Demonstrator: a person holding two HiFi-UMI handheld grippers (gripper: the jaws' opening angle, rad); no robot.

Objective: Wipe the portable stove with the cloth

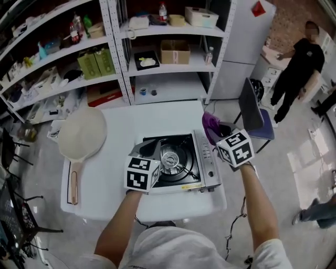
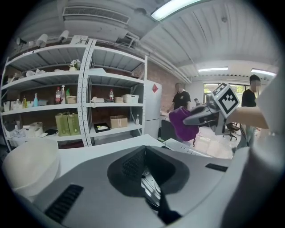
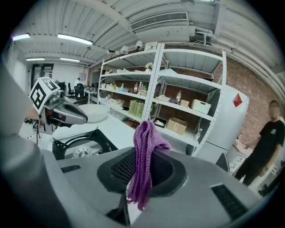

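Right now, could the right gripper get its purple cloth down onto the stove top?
Probably yes. The right gripper, its jaws shut on the purple cloth, hangs beside the right edge of the stove with nothing between. The left gripper sits over the front left, so that corner may be harder.

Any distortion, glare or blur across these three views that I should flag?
Head view: sharp and evenly lit, shelves bowed by the wide lens, glare patches on the floor. Left gripper view: heavy fisheye, dark corners, ceiling light blown out. Right gripper view: same fisheye; purple cloth in the right tongs is crisp.
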